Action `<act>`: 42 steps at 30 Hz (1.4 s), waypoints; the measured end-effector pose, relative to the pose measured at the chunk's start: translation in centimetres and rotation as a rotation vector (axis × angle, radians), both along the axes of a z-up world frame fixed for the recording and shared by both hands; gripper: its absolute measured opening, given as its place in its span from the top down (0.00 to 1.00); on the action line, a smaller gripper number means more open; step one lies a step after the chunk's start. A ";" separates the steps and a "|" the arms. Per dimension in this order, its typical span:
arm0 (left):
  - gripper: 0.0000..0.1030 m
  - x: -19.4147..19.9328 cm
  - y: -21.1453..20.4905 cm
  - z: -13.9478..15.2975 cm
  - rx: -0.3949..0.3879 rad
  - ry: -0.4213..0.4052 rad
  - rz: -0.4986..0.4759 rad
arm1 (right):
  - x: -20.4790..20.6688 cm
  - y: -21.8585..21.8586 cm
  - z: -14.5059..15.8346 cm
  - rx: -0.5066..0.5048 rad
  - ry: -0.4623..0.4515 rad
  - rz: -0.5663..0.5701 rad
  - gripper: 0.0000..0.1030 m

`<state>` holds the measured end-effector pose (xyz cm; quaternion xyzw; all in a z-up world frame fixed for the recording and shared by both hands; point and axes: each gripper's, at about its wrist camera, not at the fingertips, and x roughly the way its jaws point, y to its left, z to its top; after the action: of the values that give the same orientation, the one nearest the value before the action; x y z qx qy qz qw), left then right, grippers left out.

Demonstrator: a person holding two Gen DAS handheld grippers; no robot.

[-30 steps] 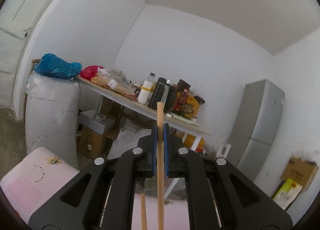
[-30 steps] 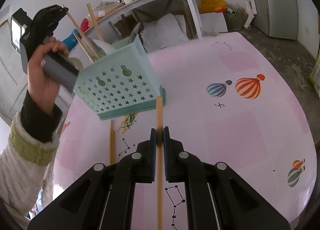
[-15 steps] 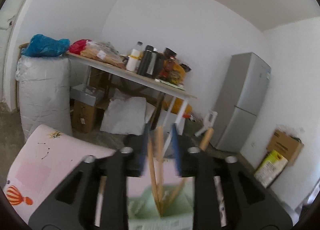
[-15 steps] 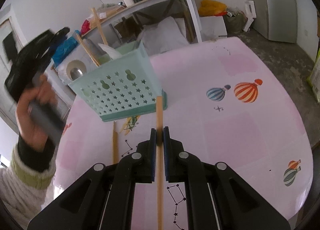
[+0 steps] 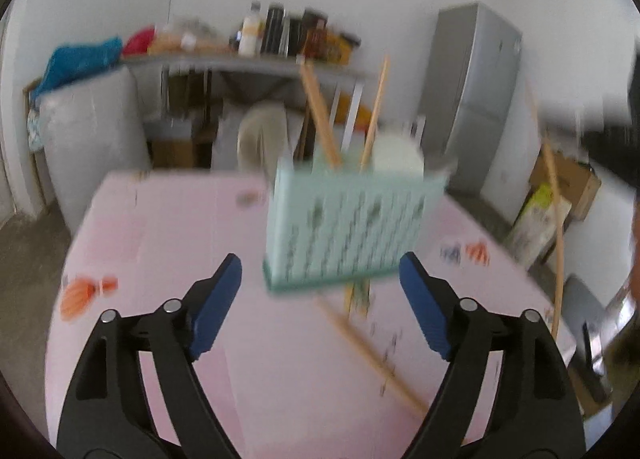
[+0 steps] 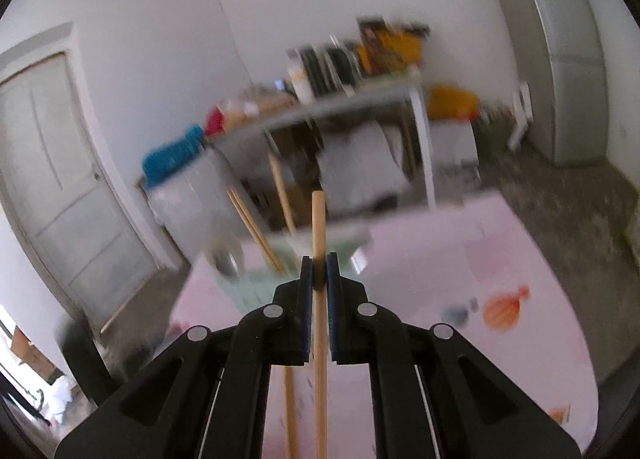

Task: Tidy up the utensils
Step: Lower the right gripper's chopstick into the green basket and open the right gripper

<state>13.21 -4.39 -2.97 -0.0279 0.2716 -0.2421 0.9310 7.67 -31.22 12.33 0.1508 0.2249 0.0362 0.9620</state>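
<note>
A mint-green perforated utensil basket [image 5: 348, 223] stands on the pink table [image 5: 168, 227], with wooden chopsticks [image 5: 320, 119] and a white utensil sticking up from it. My left gripper [image 5: 320, 291] is open and empty, just in front of the basket. One loose chopstick [image 5: 372, 351] lies on the table between its fingers. My right gripper [image 6: 319, 271] is shut on a wooden chopstick [image 6: 319, 227], held upright above the blurred basket [image 6: 256, 279]. That held chopstick also shows at the right in the left wrist view [image 5: 556, 227]. Another chopstick [image 6: 290, 411] lies on the table below.
A cluttered shelf table with bottles [image 5: 276, 35] stands behind, a grey fridge [image 5: 472, 99] at the right, white sacks [image 5: 92, 147] at the left. A door [image 6: 60, 179] is at the left in the right wrist view. Both views are motion-blurred.
My left gripper has let its chopstick go into the basket, opened wide and drawn back. My right gripper has lifted its chopstick up and toward the basket.
</note>
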 end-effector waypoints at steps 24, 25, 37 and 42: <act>0.20 -0.6 -0.5 -6.3 0.190 0.198 -0.008 | 13.5 5.7 2.7 -0.088 -0.382 -0.045 0.93; 0.20 -0.5 -0.4 -6.3 0.186 0.203 -0.005 | 13.8 5.7 1.8 -0.097 -0.368 -0.058 0.93; 0.20 0.1 0.1 -6.4 0.158 0.235 0.023 | 11.1 4.7 -2.3 -0.152 -0.243 -0.064 0.90; 0.20 0.0 0.1 -6.4 0.166 0.237 0.035 | 6.2 2.9 -1.7 -0.155 -0.231 -0.086 0.48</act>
<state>13.24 -4.34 -9.39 0.0162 0.3982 -0.1974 0.8957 13.87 -28.27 10.63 0.0803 0.1081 -0.0055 0.9909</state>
